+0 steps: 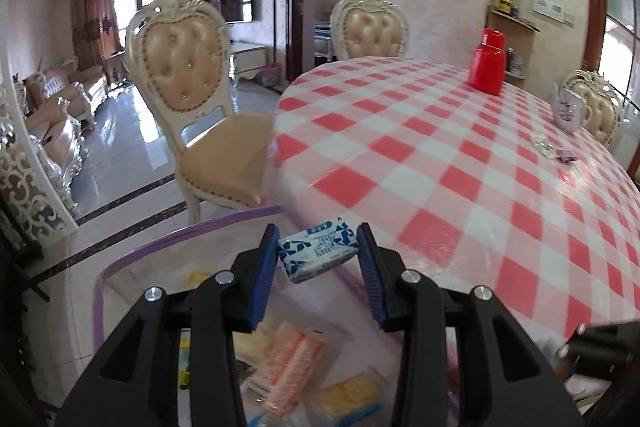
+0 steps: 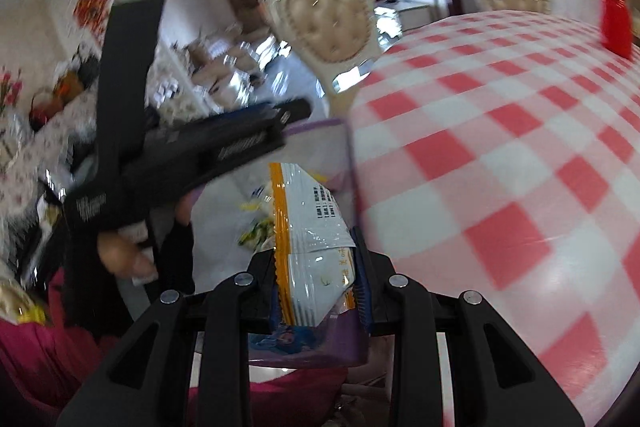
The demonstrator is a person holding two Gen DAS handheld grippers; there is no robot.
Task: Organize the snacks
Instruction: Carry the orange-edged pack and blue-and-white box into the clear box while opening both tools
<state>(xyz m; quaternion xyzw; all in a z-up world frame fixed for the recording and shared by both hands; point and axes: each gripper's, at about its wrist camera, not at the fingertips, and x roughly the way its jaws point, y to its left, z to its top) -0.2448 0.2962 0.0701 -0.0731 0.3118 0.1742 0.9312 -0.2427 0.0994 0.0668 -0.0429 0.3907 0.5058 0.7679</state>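
Note:
In the left wrist view my left gripper point(image 1: 319, 246) is shut on a small white-and-blue snack packet point(image 1: 318, 251), held above a clear bin with a purple rim point(image 1: 120, 259). The bin holds several snacks, among them an orange-striped packet point(image 1: 292, 367) and a yellow one point(image 1: 348, 397). In the right wrist view my right gripper point(image 2: 320, 267) is shut on a white snack bag with an orange edge point(image 2: 308, 227), held over the bin's right wall point(image 2: 352, 155). The left gripper's body point(image 2: 224, 143) and the hand holding it show at the left.
The round table with a red-and-white checked cloth point(image 1: 460, 155) spreads to the right. On it stand a red container point(image 1: 488, 63), a white teapot point(image 1: 568, 109) and small wrappers point(image 1: 550, 149). Padded chairs point(image 1: 188, 75) stand beside the table, with shiny floor beyond.

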